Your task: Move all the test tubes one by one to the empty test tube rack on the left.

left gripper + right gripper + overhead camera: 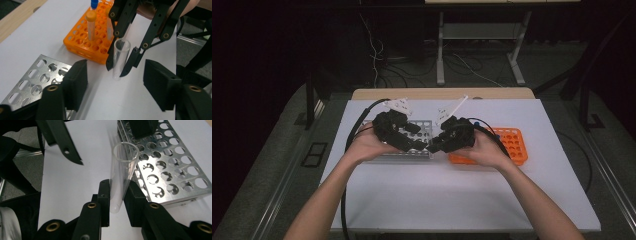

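Both grippers were all-black: left gripper [418, 141] and right gripper [431, 145] each had blocky bodies, a white angular plate on top, and a thick black cable [346, 200] trailing back toward the person. Jaws were flat black linkage bars with brass-coloured rivets [165, 36] at the pivots, ending in pointed tips, with chunky rectangular black pads [76, 82] and brass threaded inserts [91, 205] near the base. Forearms [324, 200] were bare, no sleeves or gloves seen.

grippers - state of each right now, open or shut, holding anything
left gripper: open, holding nothing.
right gripper: shut on the clear test tube, which has no cap.
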Tool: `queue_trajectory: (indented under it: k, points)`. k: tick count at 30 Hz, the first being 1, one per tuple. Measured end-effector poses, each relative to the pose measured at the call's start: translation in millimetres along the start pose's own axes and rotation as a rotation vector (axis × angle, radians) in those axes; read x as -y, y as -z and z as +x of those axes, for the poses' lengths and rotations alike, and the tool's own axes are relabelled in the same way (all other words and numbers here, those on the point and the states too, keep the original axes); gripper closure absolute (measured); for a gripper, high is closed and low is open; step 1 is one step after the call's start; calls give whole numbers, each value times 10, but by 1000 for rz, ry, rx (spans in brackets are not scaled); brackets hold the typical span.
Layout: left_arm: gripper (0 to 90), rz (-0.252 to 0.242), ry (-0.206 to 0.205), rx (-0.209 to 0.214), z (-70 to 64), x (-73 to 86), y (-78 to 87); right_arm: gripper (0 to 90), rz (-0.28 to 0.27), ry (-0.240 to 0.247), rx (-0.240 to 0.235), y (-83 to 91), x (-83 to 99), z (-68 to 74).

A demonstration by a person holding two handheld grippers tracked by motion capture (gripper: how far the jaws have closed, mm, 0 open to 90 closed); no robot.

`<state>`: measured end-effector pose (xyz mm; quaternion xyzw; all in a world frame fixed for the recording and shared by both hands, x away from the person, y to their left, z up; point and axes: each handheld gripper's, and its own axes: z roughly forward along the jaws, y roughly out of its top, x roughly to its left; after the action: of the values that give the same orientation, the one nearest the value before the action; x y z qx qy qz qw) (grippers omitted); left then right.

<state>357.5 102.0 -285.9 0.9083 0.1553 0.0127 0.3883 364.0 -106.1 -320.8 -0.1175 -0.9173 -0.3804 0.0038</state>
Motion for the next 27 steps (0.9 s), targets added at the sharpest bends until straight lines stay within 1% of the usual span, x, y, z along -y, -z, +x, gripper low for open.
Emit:
queue_trajectory:
  k: [1, 3, 5, 7, 10, 12, 15, 17, 20, 23, 24, 25, 27]
  points:
    - [400, 7, 2, 3, 3, -6, -12, 751, -1, 2, -1, -20, 0, -3]
    - [441, 34, -11, 5, 12, -22, -33, 750, -2, 3, -6, -61, -2, 1]
    - [485, 56, -19, 15, 21, -38, -52, 750, 2, 5, -10, -98, -7, 6]
    - [525, 73, -25, 15, 27, -49, -61, 751, 4, 9, -15, -136, -12, 11]
    - [619, 91, -30, 19, 37, -54, -73, 751, 15, 14, -20, -204, -15, 19]
    - [632, 103, -36, 17, 37, -54, -83, 750, 13, 14, -24, -220, -12, 19]
    - [687, 119, -31, 23, 44, -47, -103, 750, 14, 5, -32, -257, 0, 23]
    - [697, 123, -31, 36, 56, -43, -114, 750, 14, 4, -32, -265, 0, 23]
    - [741, 126, -28, 52, 54, -48, -119, 749, 13, 9, -32, -280, -2, 30]
    - [745, 122, -26, 64, 66, -60, -107, 743, 13, 6, -27, -268, -5, 40]
    - [745, 124, -26, 60, 70, -69, -101, 734, 9, 6, -25, -259, -5, 37]
    - [746, 129, -27, 53, 75, -81, -94, 693, 6, -1, -27, -244, -4, 36]
    - [746, 134, -28, 50, 93, -105, -75, 662, -8, -7, -12, -201, 1, 20]
